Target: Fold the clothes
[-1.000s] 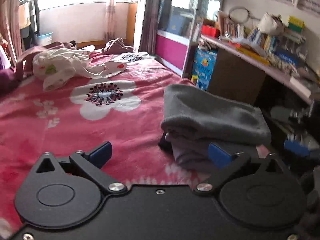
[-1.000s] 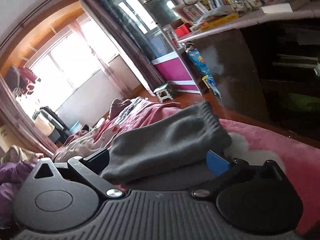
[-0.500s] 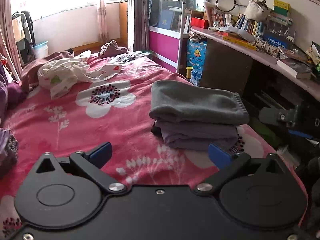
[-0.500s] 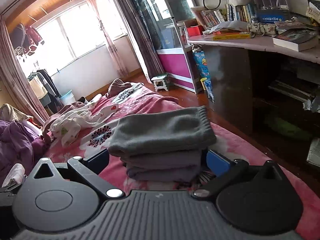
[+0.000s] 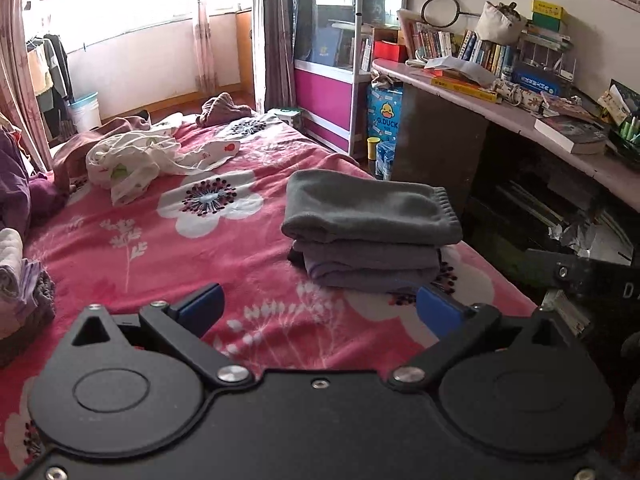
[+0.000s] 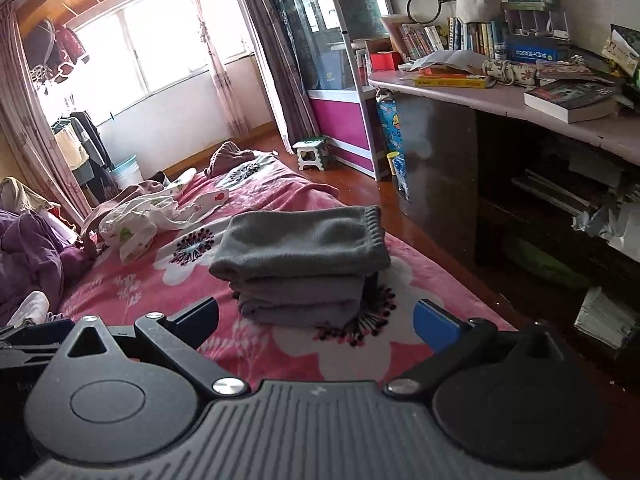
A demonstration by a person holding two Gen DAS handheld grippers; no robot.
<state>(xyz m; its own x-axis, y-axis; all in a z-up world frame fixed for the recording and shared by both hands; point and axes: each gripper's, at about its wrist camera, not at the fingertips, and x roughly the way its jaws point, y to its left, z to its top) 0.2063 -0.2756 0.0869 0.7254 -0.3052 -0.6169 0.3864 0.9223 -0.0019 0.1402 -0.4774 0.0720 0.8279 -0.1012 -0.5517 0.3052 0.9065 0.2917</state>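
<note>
A stack of folded clothes (image 5: 368,232), a grey garment on top of purple-grey ones, lies on the pink flowered bedspread (image 5: 160,248) near the bed's right edge. It also shows in the right wrist view (image 6: 300,264). My left gripper (image 5: 320,308) is open and empty, a short way back from the stack. My right gripper (image 6: 316,320) is open and empty, just in front of the stack. An unfolded white printed garment (image 5: 136,160) lies crumpled at the far left of the bed, also in the right wrist view (image 6: 136,224).
A maroon garment (image 5: 224,108) lies at the far end of the bed. Purple clothes (image 6: 28,248) pile at the left. A cluttered desk (image 5: 520,120) with books stands right of the bed. A small stool (image 6: 312,152) stands on the wooden floor.
Both grippers have pulled back and up from the stack, which now looks smaller and farther away. Both stay open and empty.
</note>
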